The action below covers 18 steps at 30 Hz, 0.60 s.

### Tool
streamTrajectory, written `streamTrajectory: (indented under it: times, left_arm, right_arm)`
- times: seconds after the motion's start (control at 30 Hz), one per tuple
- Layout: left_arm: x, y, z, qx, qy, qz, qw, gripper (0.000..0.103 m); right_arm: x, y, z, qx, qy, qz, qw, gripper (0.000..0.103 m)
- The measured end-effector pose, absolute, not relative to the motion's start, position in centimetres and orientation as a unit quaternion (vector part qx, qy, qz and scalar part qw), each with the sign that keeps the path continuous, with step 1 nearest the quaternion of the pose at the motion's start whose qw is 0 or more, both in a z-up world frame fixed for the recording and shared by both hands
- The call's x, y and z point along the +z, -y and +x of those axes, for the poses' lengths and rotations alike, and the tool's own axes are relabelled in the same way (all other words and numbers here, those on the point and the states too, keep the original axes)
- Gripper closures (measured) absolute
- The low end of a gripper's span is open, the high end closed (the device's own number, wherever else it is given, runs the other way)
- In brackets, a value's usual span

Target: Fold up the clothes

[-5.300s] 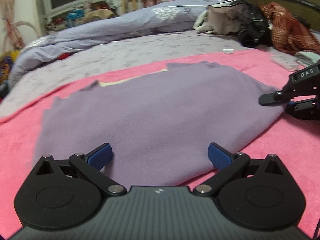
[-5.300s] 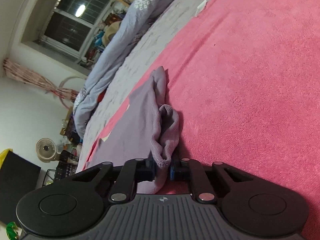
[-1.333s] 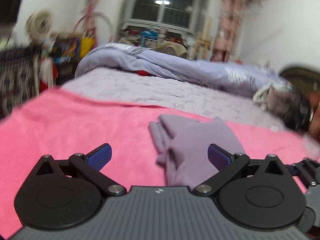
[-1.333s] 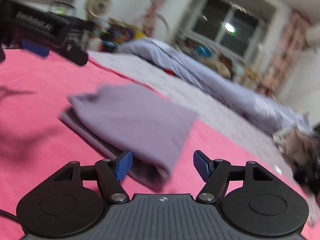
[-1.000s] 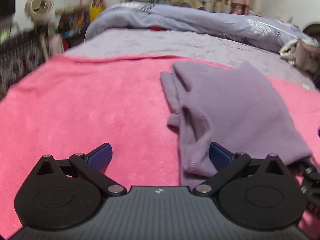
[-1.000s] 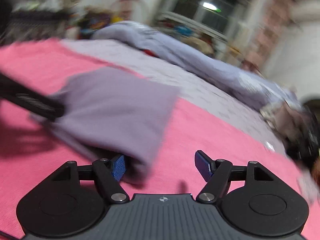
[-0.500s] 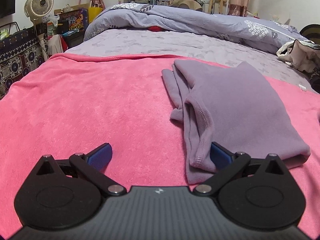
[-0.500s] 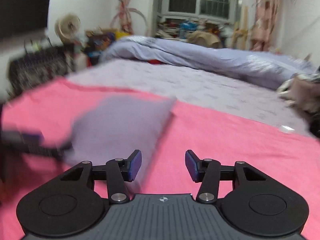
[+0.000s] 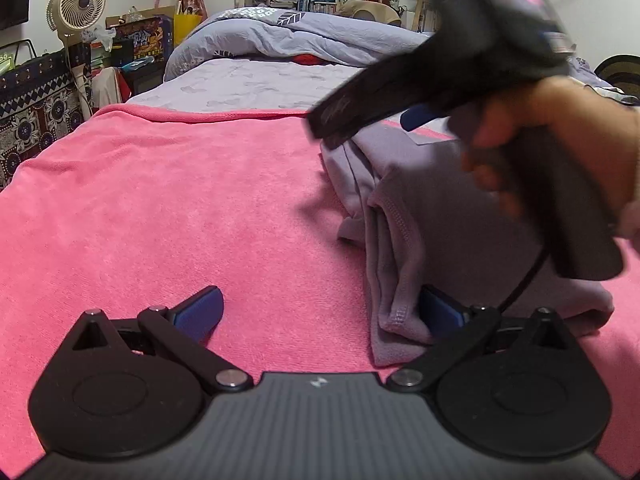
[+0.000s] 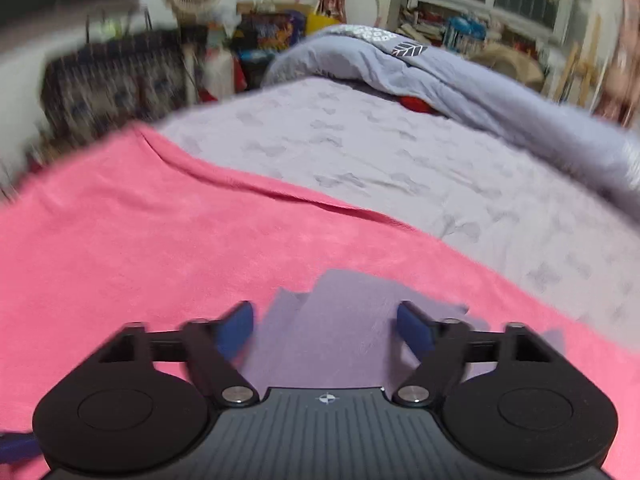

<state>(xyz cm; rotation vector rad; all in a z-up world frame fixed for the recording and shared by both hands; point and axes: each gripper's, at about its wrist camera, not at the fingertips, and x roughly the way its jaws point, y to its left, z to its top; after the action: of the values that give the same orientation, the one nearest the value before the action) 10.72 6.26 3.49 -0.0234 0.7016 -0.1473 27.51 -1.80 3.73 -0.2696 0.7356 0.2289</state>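
The folded purple garment [image 9: 448,216] lies on the pink blanket [image 9: 160,200], on the right side. The left gripper [image 9: 320,312] has its fingers wide apart and grasps nothing; its right finger [image 9: 440,312] is just beside the near hem of the garment. The right gripper [image 10: 325,328] hovers above the garment, its jaws opening, nothing pinched between them

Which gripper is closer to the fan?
Left. The left gripper sits low on the pink towel, on the fan's side. The right gripper, its jaws opening, is over the purple garment, further away.
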Motion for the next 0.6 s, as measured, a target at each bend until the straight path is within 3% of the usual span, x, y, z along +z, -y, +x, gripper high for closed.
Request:
streamTrajectory:
  times: [0.07,0.2,0.43,0.6]
  left_arm:
    - [3.5,-6.2,10.7,-0.072,-0.343,-0.011,0.936,0.000]
    - [3.5,-6.1,10.6,-0.072,-0.343,-0.011,0.937,0.000]
    - [3.5,-5.9,10.4,-0.071,-0.342,-0.010,0.937,0.000]
    - [3.6,-6.1,10.3,-0.073,-0.342,-0.015,0.937,0.000]
  right_arm:
    - [2.2,1.6,28.2,0.092,-0.370,-0.142,0.914,0.062]
    - [2.8,2.4,27.4,0.100,-0.348,-0.095,0.927,0.083]
    - [0.8,0.9,30.0,0.136,-0.350,-0.097,0.922,0.088]
    - [4.7,5.6,28.7,0.192,-0.331,0.019,0.924,0.076]
